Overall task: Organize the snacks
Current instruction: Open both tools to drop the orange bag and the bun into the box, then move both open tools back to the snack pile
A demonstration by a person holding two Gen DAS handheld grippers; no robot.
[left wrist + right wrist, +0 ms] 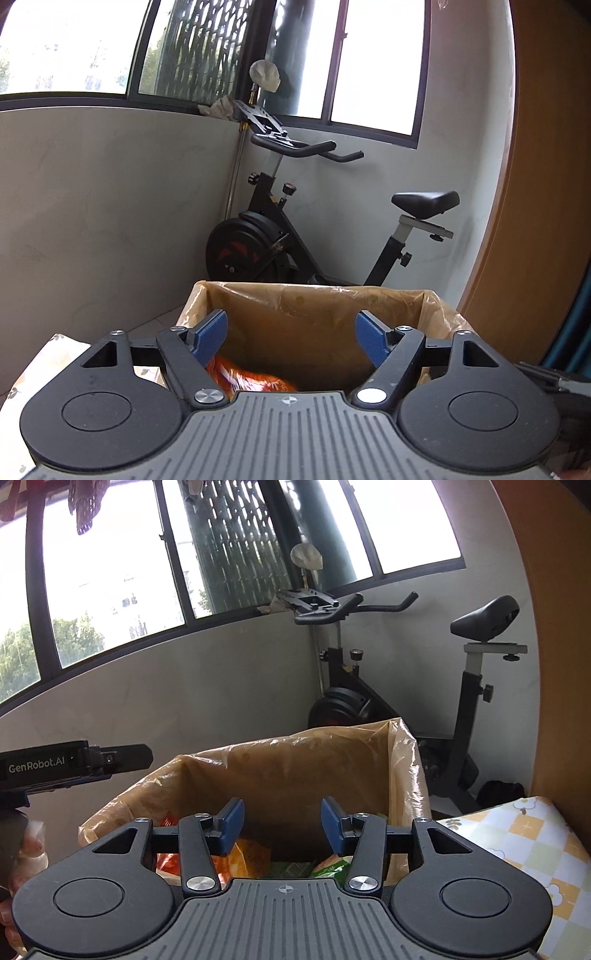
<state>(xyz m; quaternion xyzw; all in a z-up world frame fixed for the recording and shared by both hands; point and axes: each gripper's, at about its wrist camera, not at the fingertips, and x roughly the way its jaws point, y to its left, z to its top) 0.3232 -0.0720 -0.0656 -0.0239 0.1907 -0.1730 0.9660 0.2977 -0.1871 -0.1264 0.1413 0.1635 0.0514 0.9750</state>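
Snacks: in the left view you see one orange crinkly packet point(255, 380) down in the box; its long axis is unclear.
Right view adds: orange-yellow point(236, 860) and green point(328, 866) packets, count uncertain.
Box: one brown cardboard box with a clear plastic liner point(314, 295), open upward.
Your left gripper point(291, 338): blue pads wide apart, nothing between.
Your right gripper point(282, 825): narrower gap, empty.
Behind: one black exercise bike point(266, 236).
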